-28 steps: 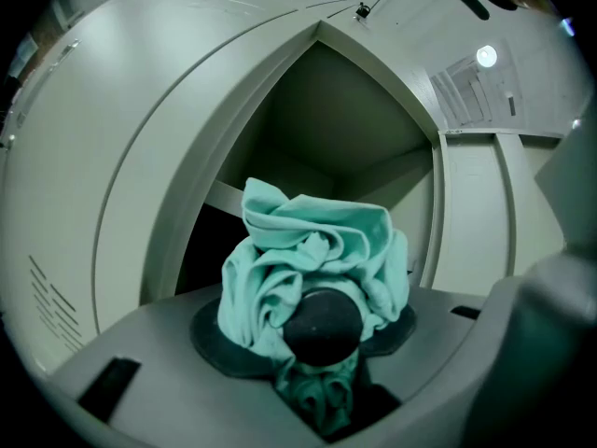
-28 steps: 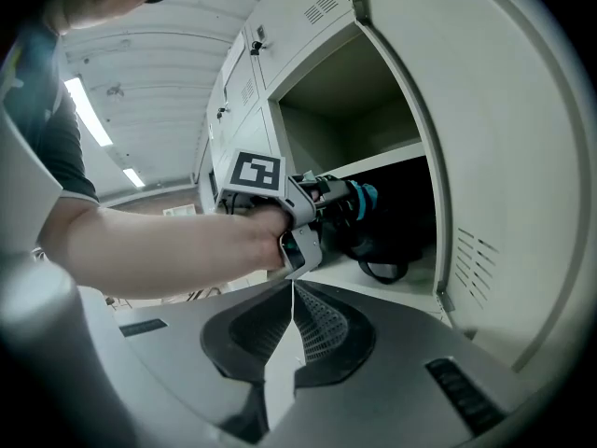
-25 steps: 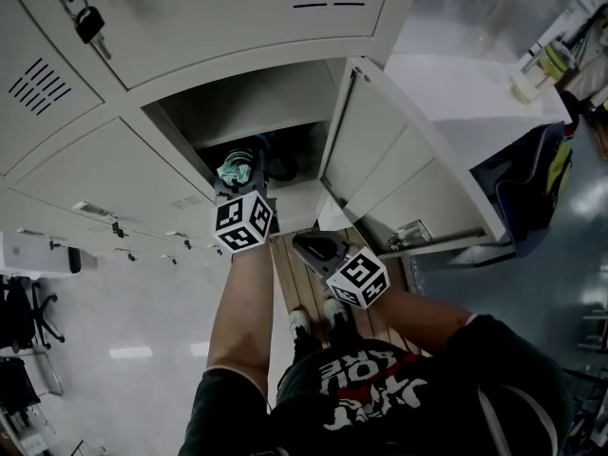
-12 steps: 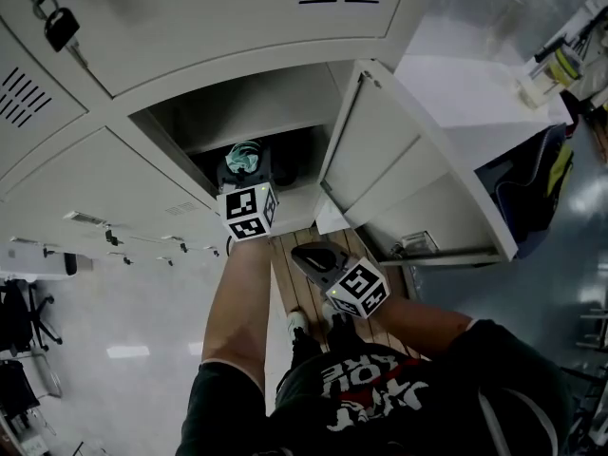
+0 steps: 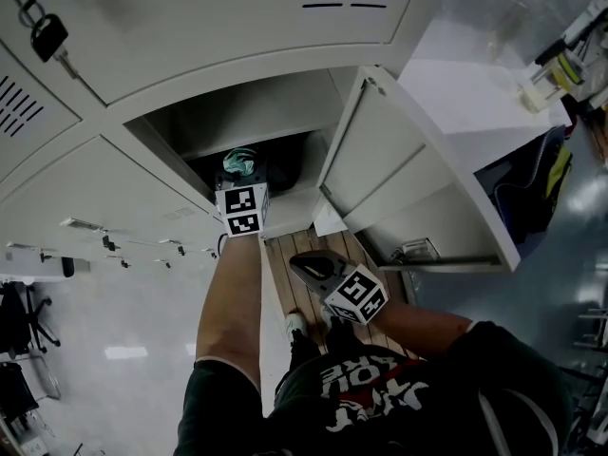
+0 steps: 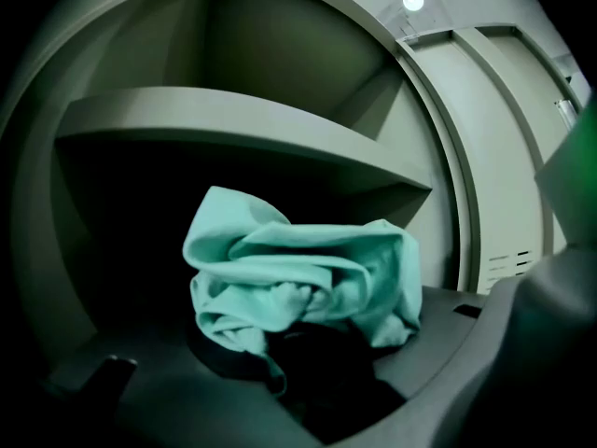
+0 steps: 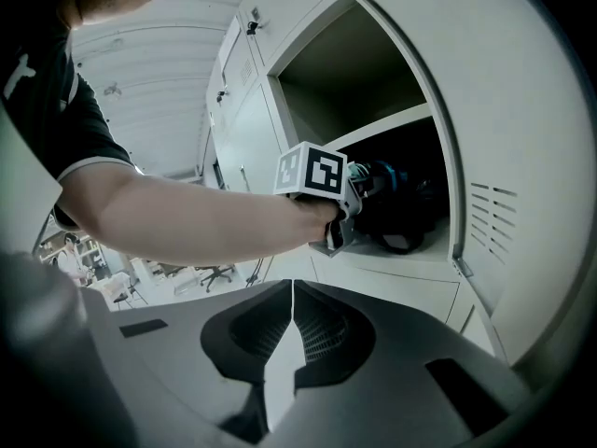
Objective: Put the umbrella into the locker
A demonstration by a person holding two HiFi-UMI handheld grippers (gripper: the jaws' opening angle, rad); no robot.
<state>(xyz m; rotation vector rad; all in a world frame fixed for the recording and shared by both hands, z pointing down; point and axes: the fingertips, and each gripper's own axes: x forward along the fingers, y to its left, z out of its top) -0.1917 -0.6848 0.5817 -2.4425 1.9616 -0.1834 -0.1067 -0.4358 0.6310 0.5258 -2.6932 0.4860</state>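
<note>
Locker (image 5: 256,112) doorway open; umbrella (image 6: 298,269) crowds floor under shelf (image 6: 233,124); door (image 5: 408,174) flanks right.

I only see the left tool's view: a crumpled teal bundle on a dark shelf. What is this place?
Observer: The head view shows an open locker among shut ones; your bundle is the umbrella inside it.
Operator: What's the other tool doing?
Observer: The right tool is outside the locker, jaws together, empty.
Operator: What carries mine?
Observer: A person's bare arm reaches in with the left tool; its jaws have just been opening, the umbrella between them.
</note>
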